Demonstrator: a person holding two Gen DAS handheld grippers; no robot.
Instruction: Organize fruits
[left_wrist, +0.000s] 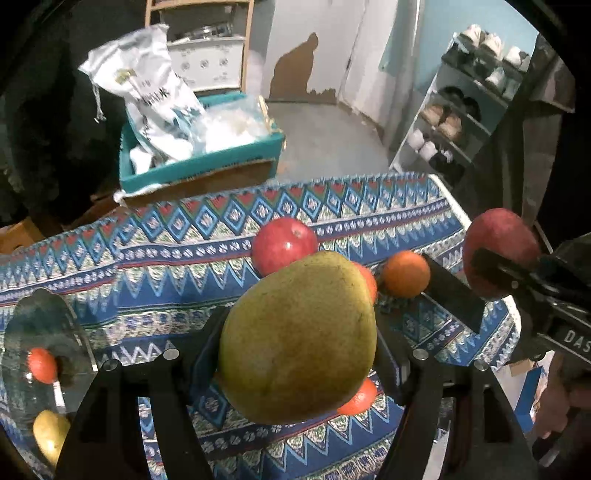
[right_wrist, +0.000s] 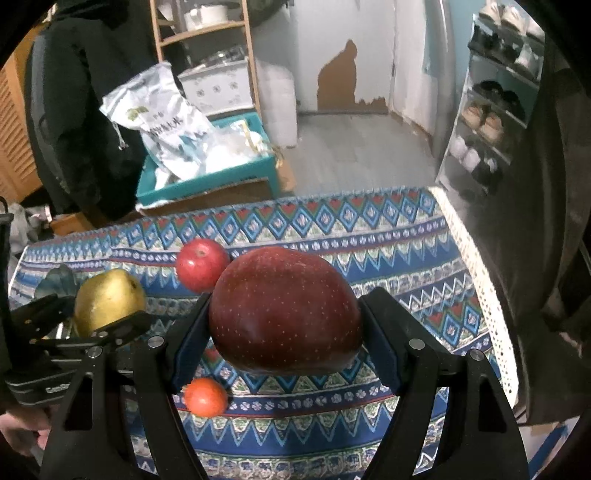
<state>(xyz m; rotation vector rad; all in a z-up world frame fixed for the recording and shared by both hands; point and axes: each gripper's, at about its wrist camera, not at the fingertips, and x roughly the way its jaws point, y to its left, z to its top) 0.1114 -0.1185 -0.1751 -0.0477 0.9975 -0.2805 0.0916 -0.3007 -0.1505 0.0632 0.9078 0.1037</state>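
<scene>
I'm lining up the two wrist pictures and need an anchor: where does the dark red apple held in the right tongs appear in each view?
Left wrist view: the dark red apple sits at the right edge, clamped in the right tongs.
Right wrist view: the same apple fills the centre.
Shared landmark: the smaller bright red apple lying on the patterned cloth.

Yellow-green pear (left_wrist: 299, 339) — big, speckled, clamped betw. the left gripper's (left_wrist: 295, 347) pads, off the cloth. Dark red apple (right_wrist: 286, 312), pale-dotted, gripped likewise in the right gripper (right_wrist: 286, 317), airborne. Brighter red apple (left_wrist: 283, 245) sits upright on the cloth, stem dimple up. Approx. three small oranges (left_wrist: 405, 274) nearby — one mostly hidden behind the pear.
</scene>
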